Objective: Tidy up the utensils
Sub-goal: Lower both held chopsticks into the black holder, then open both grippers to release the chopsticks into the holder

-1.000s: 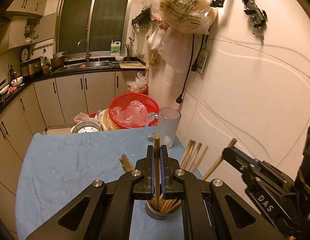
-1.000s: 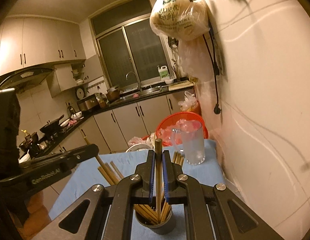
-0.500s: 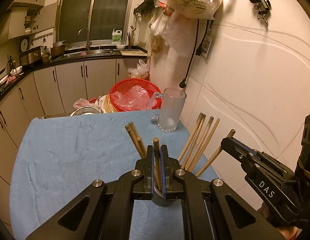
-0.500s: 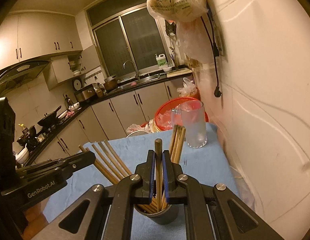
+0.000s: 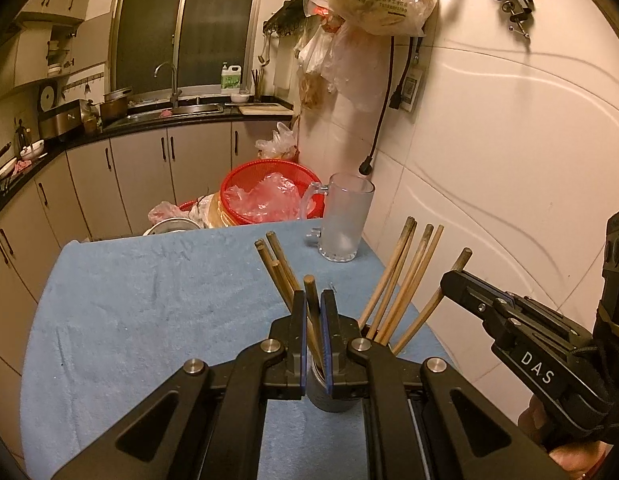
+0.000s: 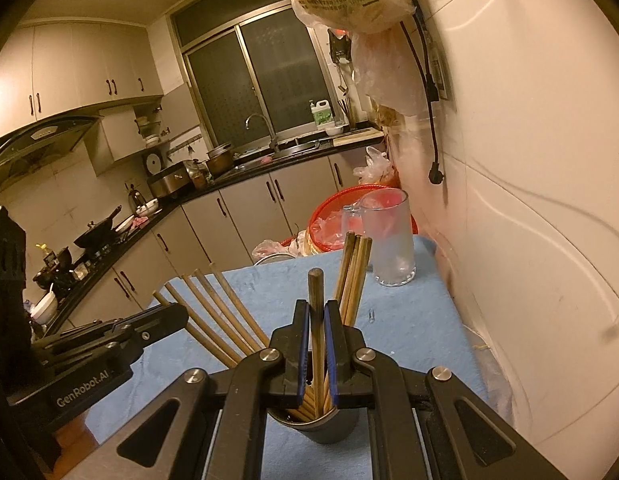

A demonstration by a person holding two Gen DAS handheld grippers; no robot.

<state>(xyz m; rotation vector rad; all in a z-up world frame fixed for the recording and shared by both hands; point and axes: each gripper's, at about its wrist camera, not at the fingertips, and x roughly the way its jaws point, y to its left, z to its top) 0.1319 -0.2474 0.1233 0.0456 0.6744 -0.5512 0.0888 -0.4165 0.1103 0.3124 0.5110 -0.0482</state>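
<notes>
A: Where are the utensils?

B: The brown wooden chopsticks (image 6: pixel 229 316) stand fanned out in a dark grey round metal cup (image 6: pixel 329 426) on the blue-towel-covered bench (image 5: pixel 149 312), at the near edge, 6 o'clock in both wrist views.

A: And the tongs?

B: The left tongs (image 5: pixel 314 320) are closed on one wooden chopstick (image 5: pixel 310 300), its lower end down in the cup. The right tongs (image 6: pixel 316 328) are likewise pinched on a single upright chopstick (image 6: pixel 316 292) over the same cup.

A: What lies further out?

B: A frosted glass mug with a handle (image 5: pixel 343 220) stands on the bench at 1 o'clock from the cup, near the wall. Beyond the far edge, at 12 o'clock, sits a red mesh basket holding plastic bags (image 5: pixel 269 196).
</notes>
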